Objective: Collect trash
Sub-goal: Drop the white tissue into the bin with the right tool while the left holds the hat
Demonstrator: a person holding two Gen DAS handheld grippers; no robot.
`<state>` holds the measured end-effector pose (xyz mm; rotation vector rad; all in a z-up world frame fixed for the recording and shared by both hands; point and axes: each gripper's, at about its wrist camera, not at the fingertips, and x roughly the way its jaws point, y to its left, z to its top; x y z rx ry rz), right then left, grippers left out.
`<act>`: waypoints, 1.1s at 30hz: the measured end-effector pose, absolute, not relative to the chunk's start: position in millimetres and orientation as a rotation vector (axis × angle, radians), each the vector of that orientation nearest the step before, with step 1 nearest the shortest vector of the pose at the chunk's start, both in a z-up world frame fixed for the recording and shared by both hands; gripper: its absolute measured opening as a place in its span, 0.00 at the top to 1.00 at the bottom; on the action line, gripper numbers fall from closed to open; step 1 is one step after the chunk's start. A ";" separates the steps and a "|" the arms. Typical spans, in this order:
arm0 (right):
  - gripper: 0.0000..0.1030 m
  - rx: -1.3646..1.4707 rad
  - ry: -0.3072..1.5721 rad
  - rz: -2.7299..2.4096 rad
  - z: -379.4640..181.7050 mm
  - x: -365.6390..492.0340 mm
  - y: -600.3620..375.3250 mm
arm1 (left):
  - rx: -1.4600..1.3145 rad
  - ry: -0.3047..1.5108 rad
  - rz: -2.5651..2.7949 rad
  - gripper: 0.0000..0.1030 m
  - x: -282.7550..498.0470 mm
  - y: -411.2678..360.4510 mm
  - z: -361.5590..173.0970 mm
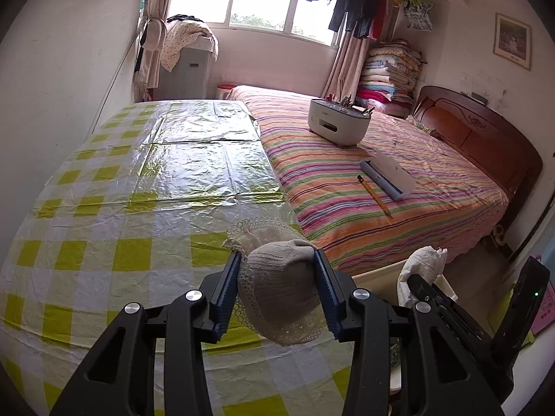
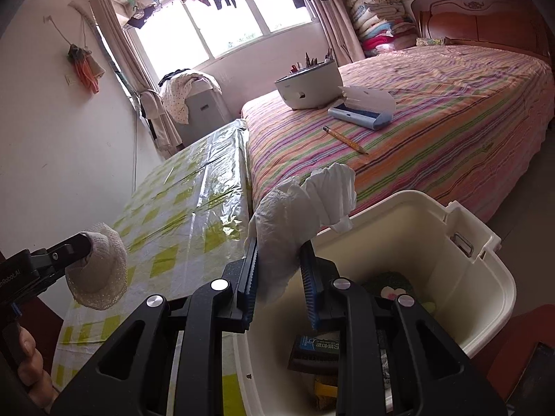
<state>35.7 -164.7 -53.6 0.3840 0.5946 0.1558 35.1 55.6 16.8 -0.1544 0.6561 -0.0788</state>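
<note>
Two large surfaces filled both views: a bed (image 1: 399,187) under a striped sheet, with a carved wooden headboard (image 1: 485,138) at its far end, and beside it a tabletop (image 1: 138,190) under a yellow-and-white checked plastic cover. On the bed, near the middle, stood a white oval holder (image 1: 338,123) with tools sticking out of its top; just in front of it lay an open blue-and-white case (image 1: 388,175) and, beside that, a yellow pencil (image 1: 374,197).

Off the tabletop's near corner, by the foot edge of the bed, sat a cream plastic bin (image 2: 468,277). Its bottom held a dark box with a blue label (image 2: 317,345), something yellow below that, and a few small pale items further in.

The right claw (image 2: 279,279) hovered over the bin's near rim, its blue ridged pads pressed on a crumpled white tissue (image 2: 298,215), which stuck up and fanned out above the fingertips. In the left wrist view the same tissue (image 1: 421,267) showed at the right, beyond the tabletop's edge.

The left claw (image 1: 277,284) was held above the tabletop's near edge, roughly half closed, pinching a small pale knitted hat (image 1: 281,298) with a lacy brim between its pads. In the right wrist view the hat (image 2: 99,270) hung over that same corner, well apart from the bin.
</note>
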 end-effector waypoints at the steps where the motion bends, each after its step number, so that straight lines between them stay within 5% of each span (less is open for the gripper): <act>1: 0.78 0.382 0.602 0.149 -55.1 36.4 -166.2 | -0.151 0.655 -0.083 0.60 35.1 52.5 17.9; 18: 0.70 0.396 0.639 0.091 -64.8 43.7 -179.9 | -0.103 0.678 -0.140 0.60 41.7 17.2 16.1; 28: 0.42 0.426 0.616 0.070 -62.8 40.2 -188.6 | -0.084 0.704 -0.157 0.60 45.2 2.4 9.6; 33: 0.38 0.458 0.600 0.059 -61.3 38.7 -196.7 | -0.079 0.713 -0.161 0.60 46.3 -2.0 8.6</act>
